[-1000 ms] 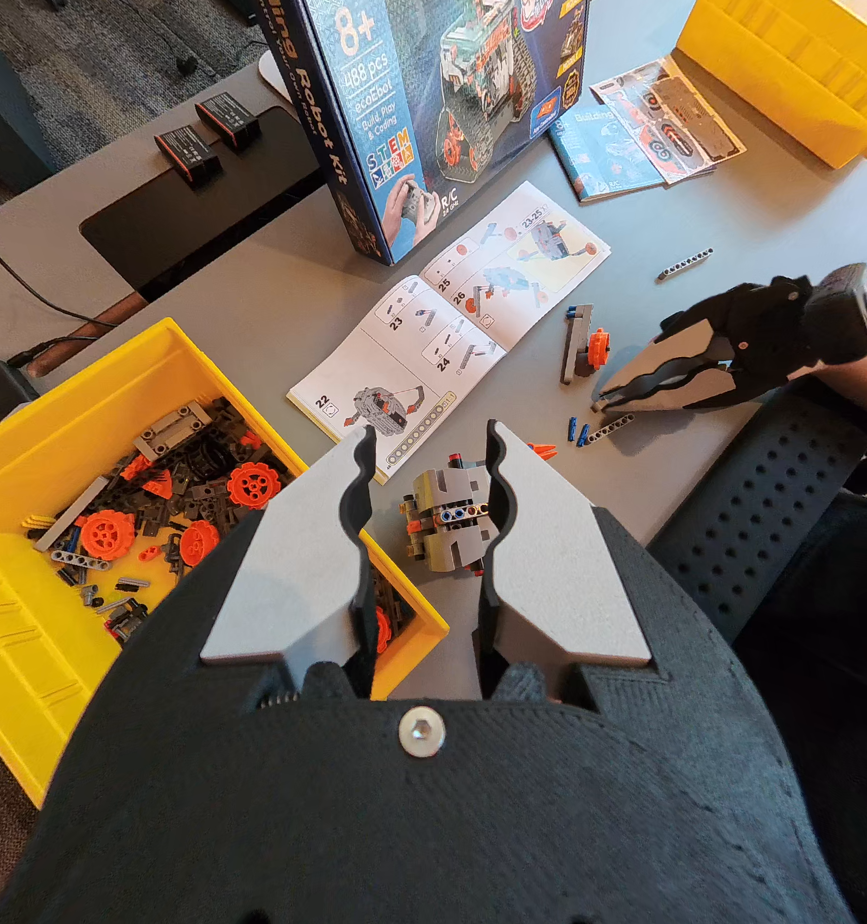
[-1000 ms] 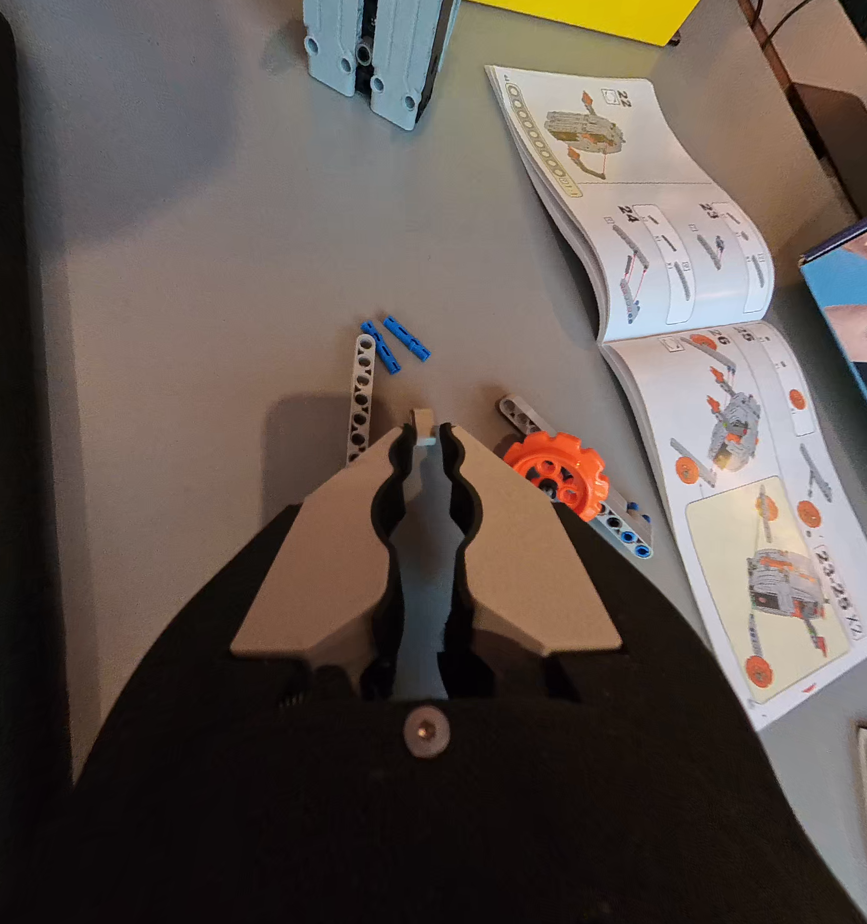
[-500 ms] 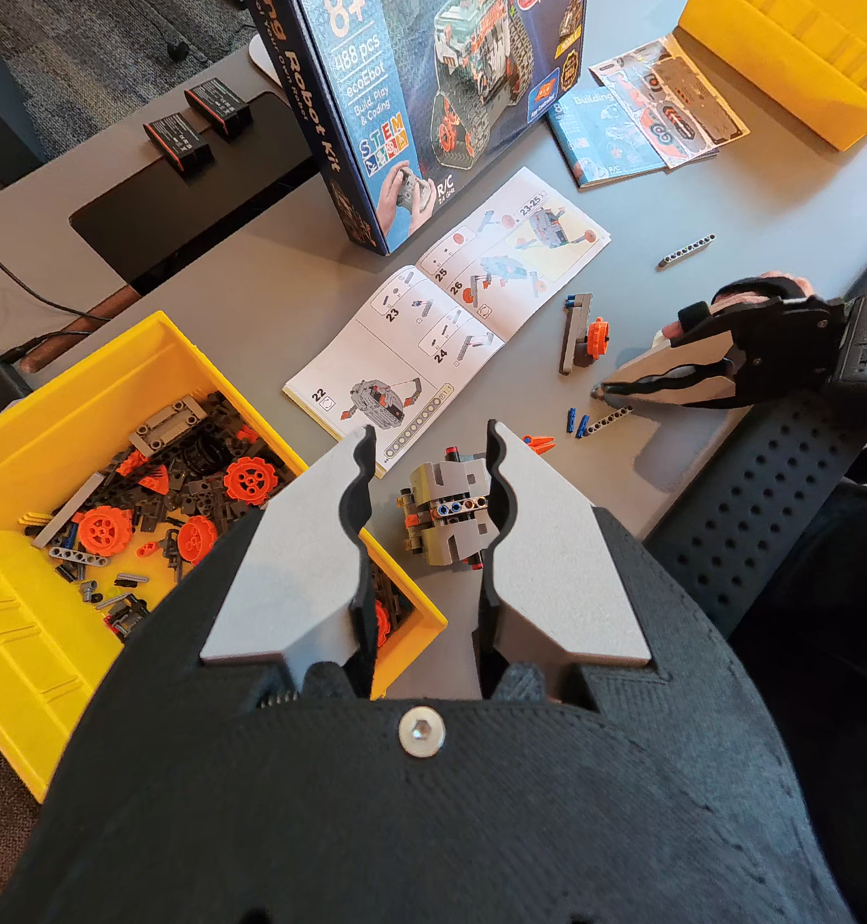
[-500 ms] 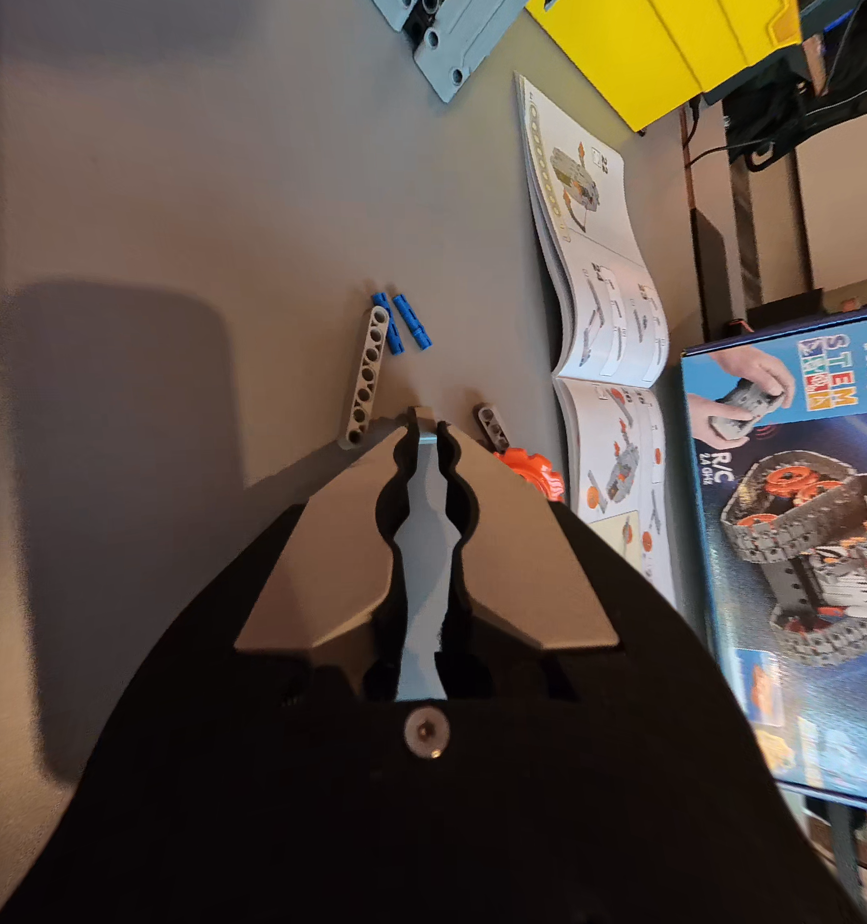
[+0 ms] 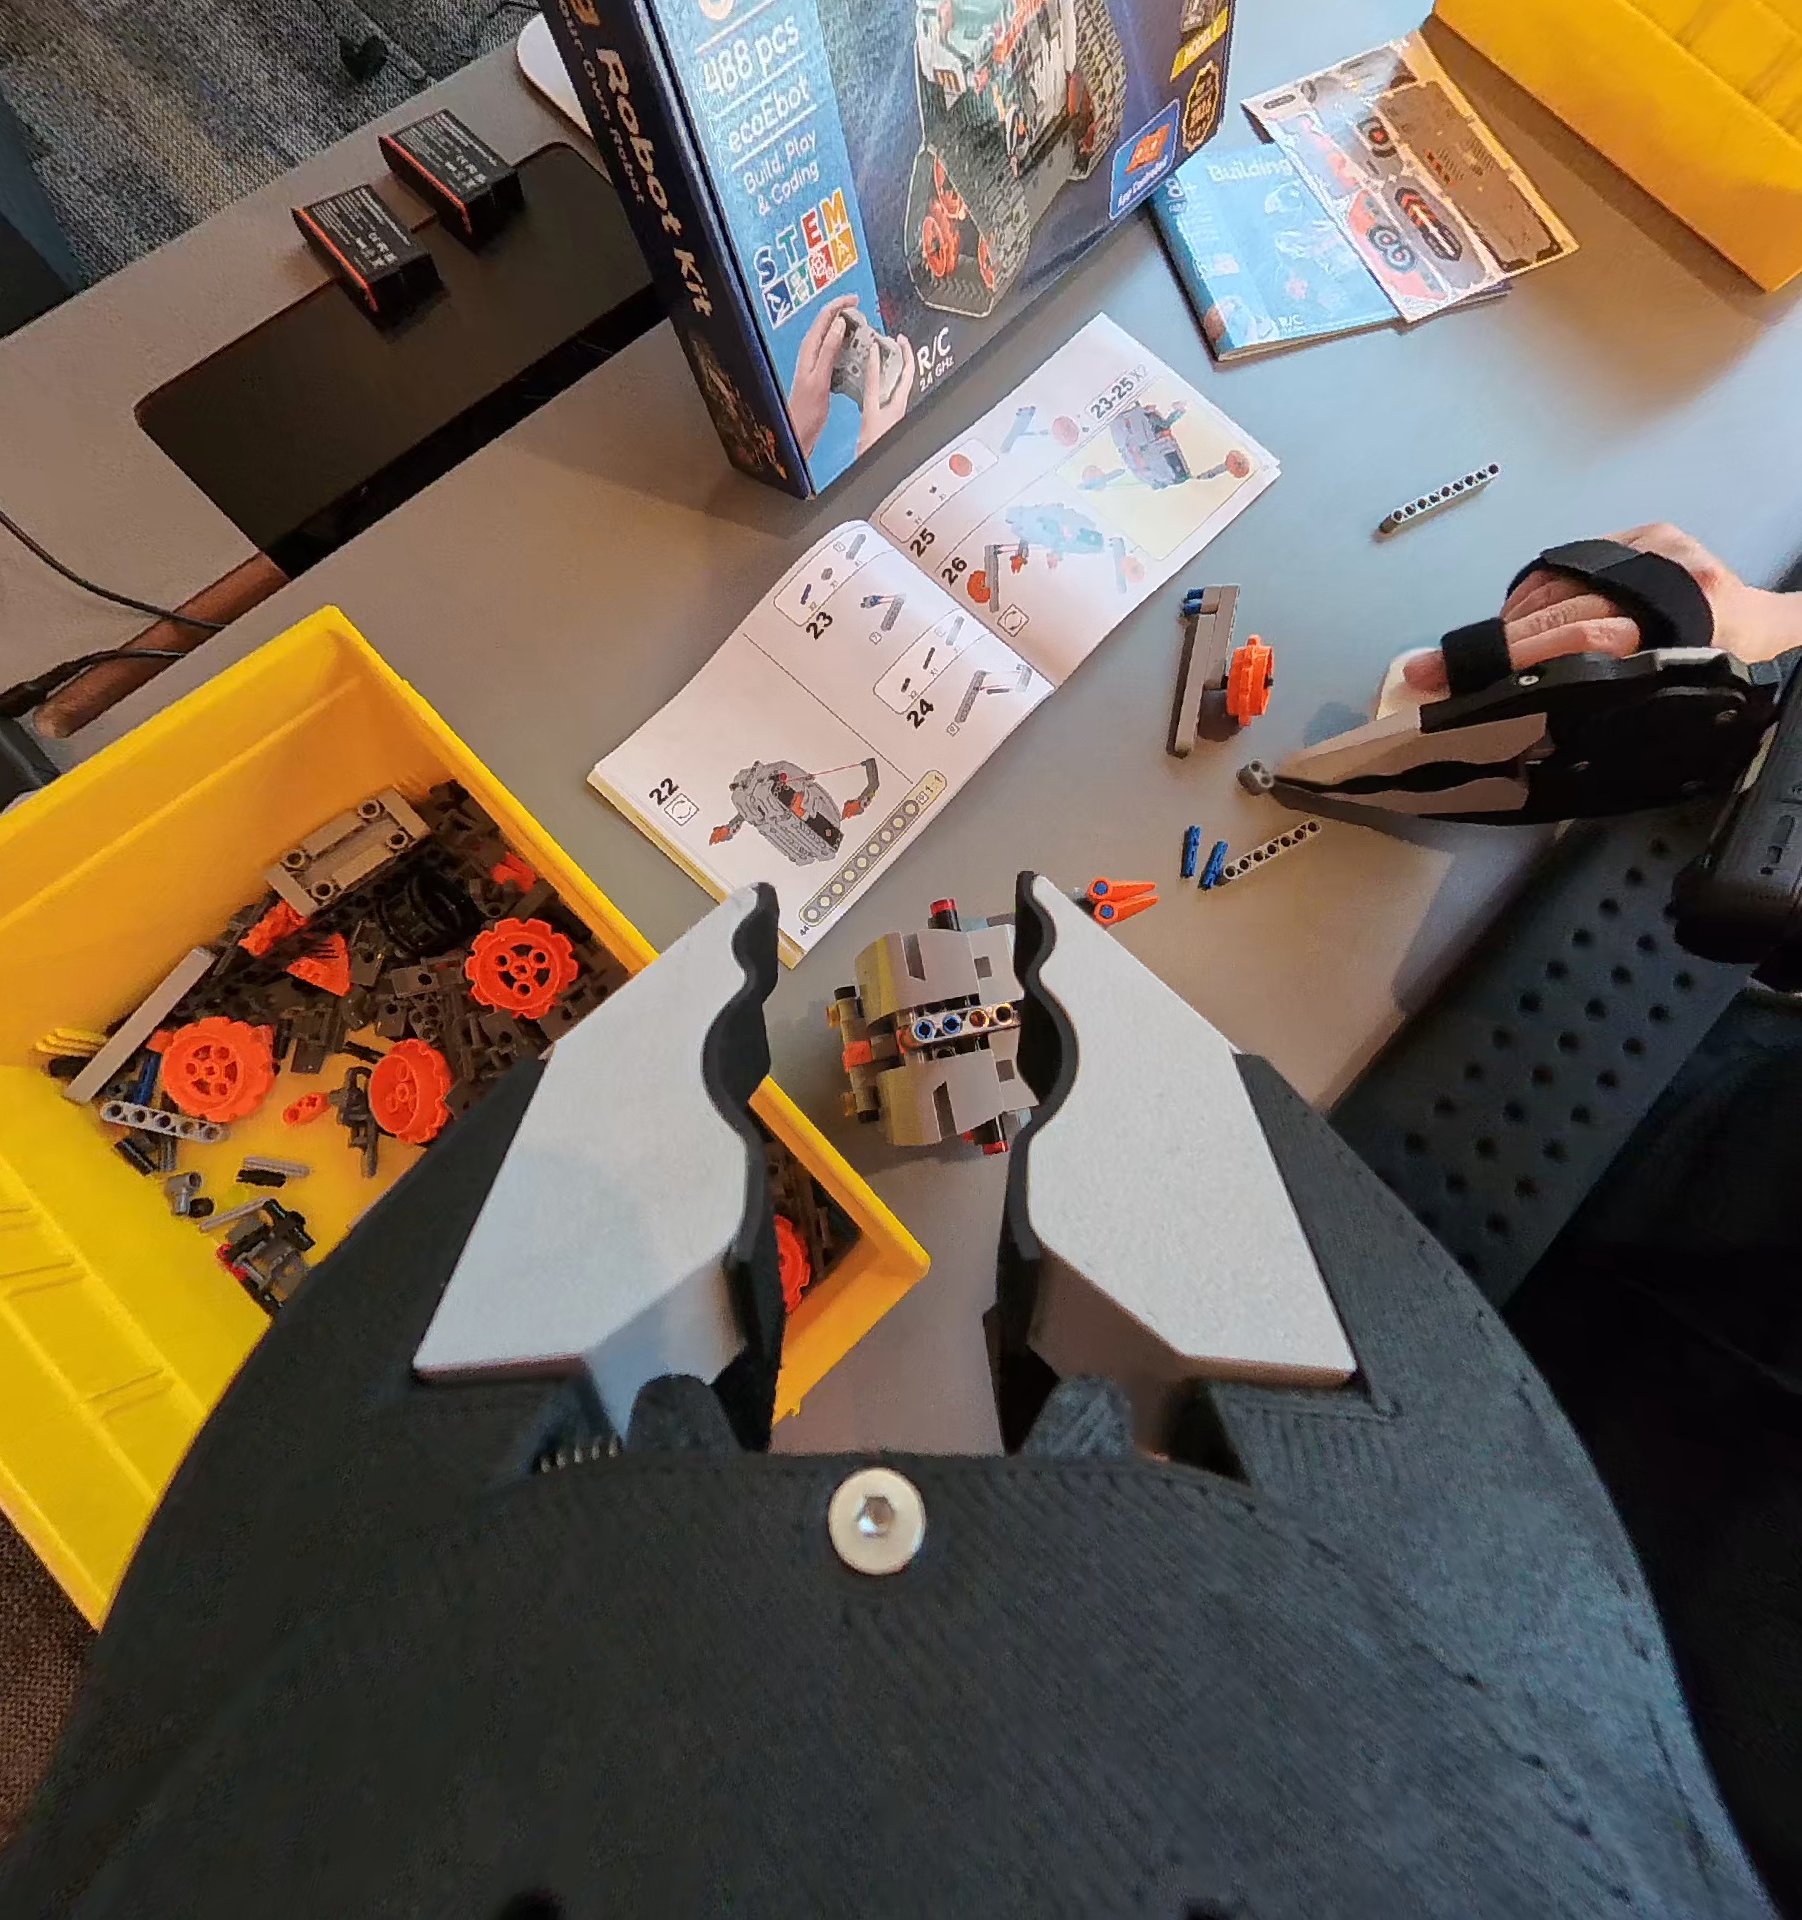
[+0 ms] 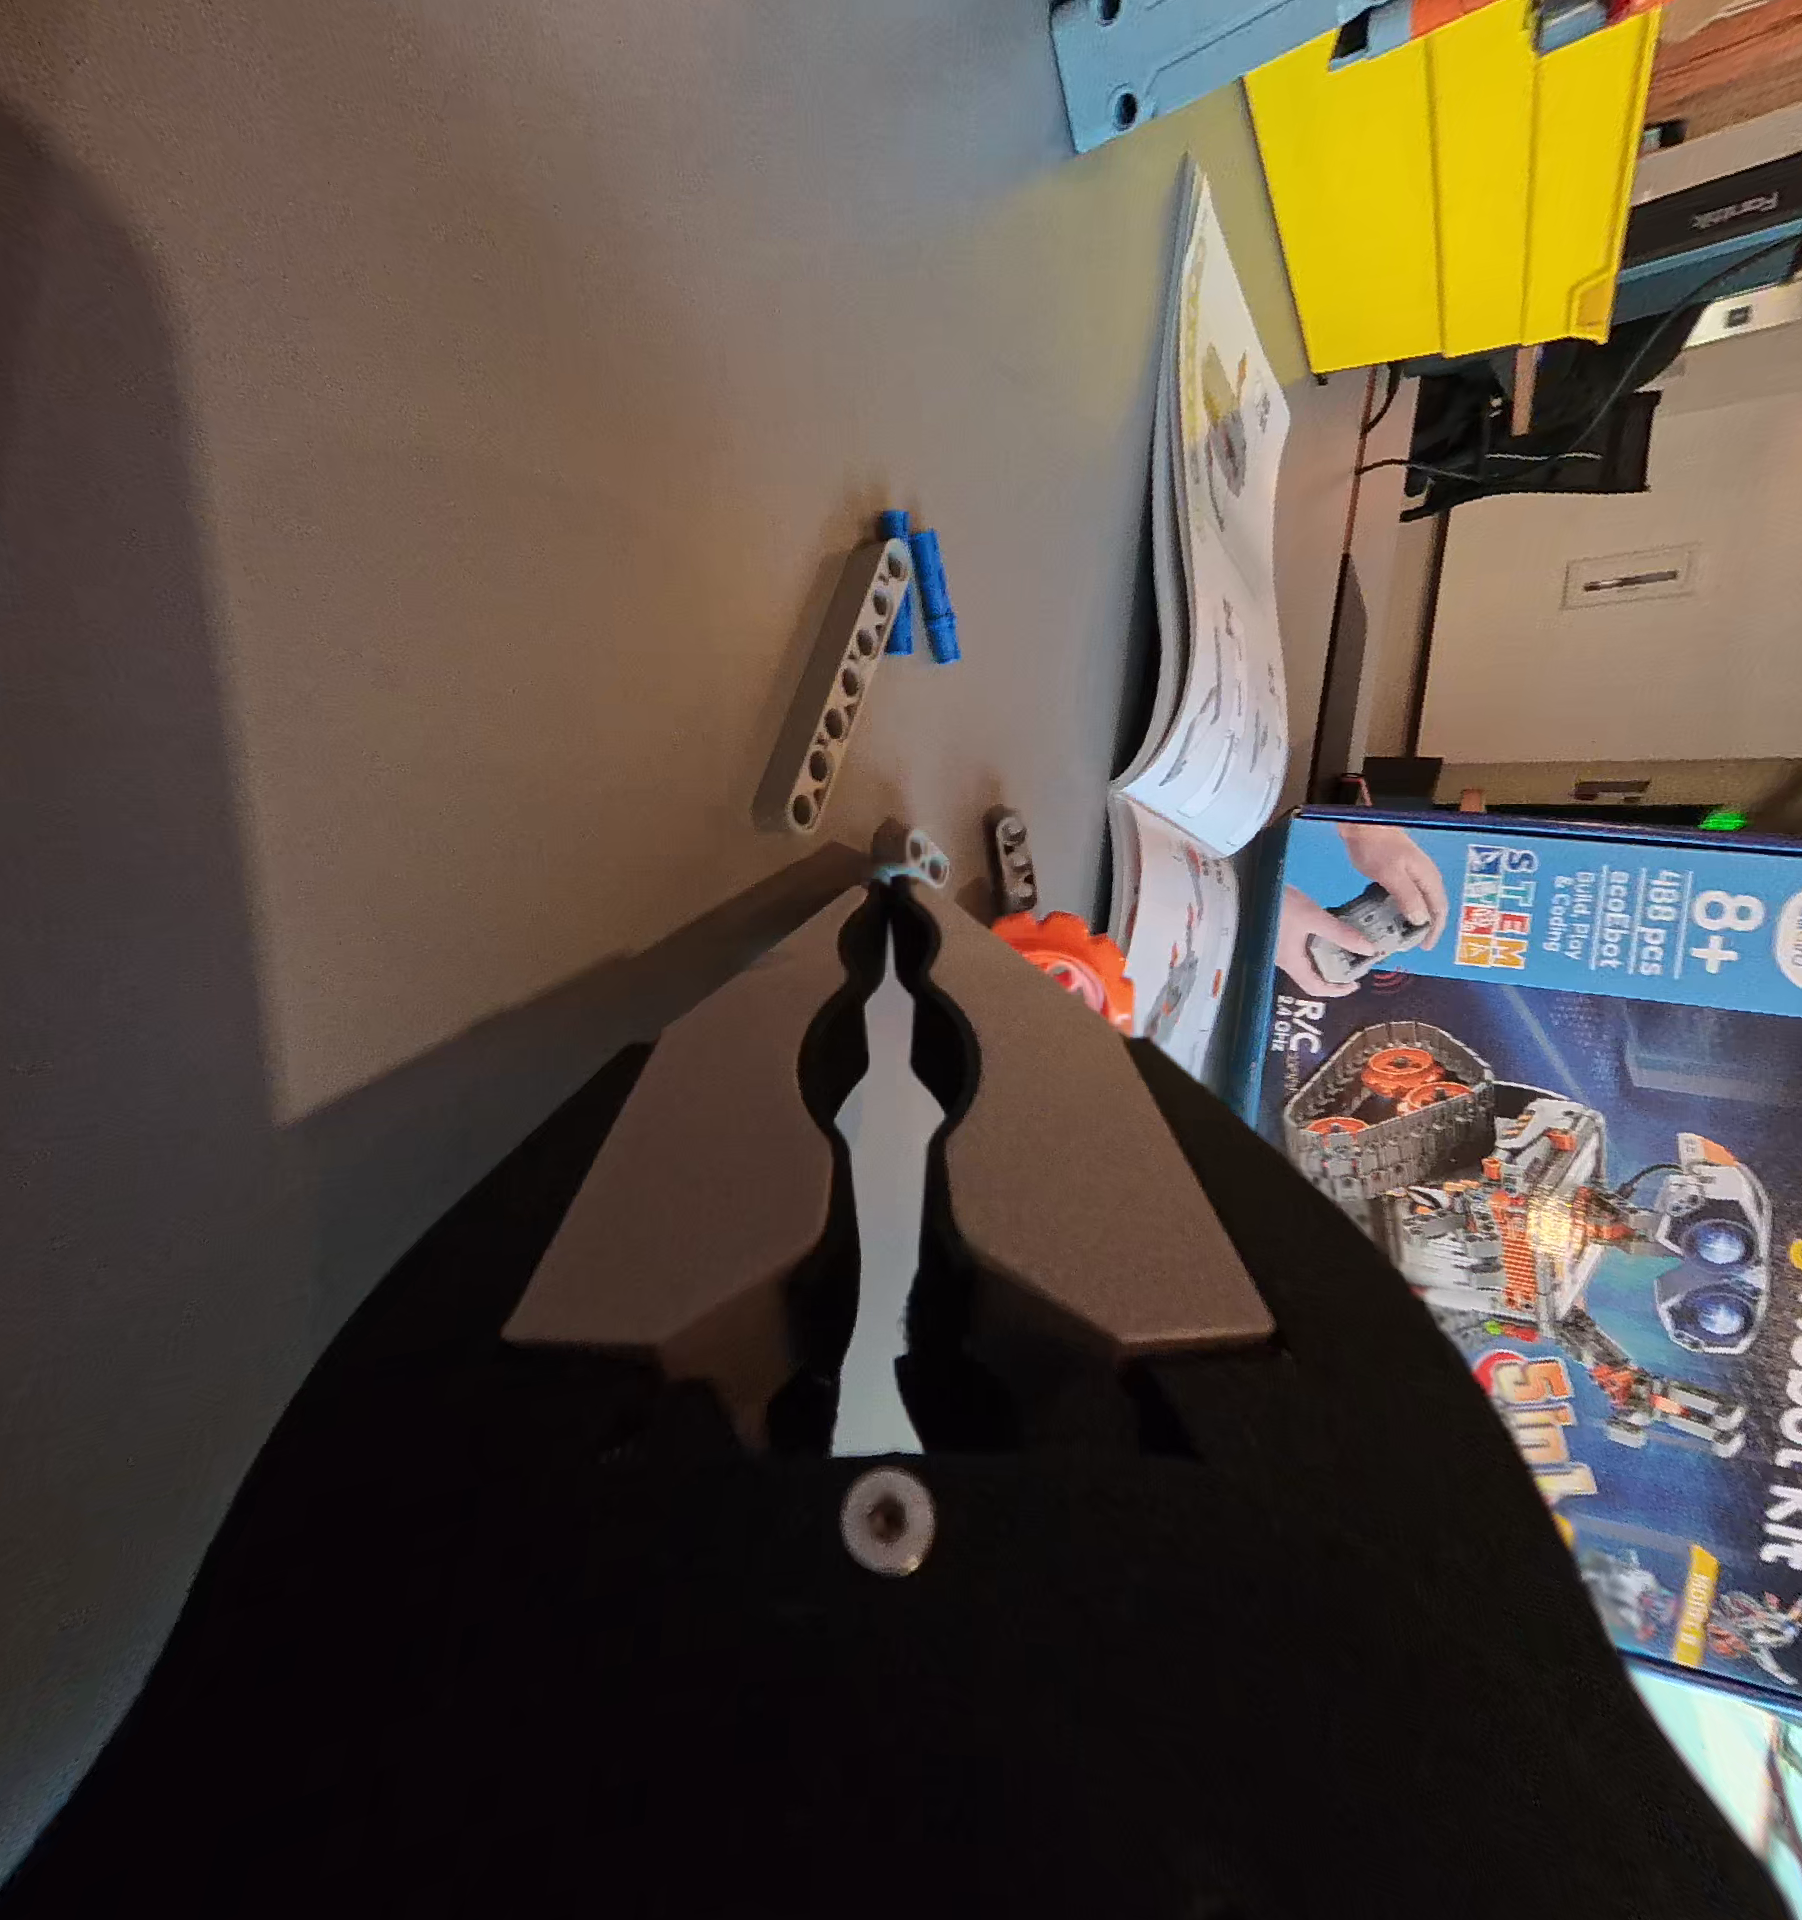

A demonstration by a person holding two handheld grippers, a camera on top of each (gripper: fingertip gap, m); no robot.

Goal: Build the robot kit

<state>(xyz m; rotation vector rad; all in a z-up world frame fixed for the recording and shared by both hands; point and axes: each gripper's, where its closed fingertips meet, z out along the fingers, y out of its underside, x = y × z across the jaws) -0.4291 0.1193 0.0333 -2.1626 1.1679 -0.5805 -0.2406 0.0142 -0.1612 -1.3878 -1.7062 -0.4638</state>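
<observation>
Grey table (image 5: 523, 582) bears yellow bin (image 5: 253, 717), booklet (image 5: 938, 623), kit box (image 5: 876, 187).

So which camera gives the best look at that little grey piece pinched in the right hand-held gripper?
The right wrist view: the small grey connector sits close up at the tips of the right hand-held gripper, its holes showing. The left wrist view shows the same piece only as a tiny grey knob, far off at that gripper's tips.

the left wrist view looks steeply down from high above the table (image 5: 523, 540); the right wrist view, rolled sideways, skims low and close. both share the open booklet (image 5: 938, 644) (image 6: 1214, 665) and kit box (image 5: 876, 208) (image 6: 1562, 1195).
</observation>
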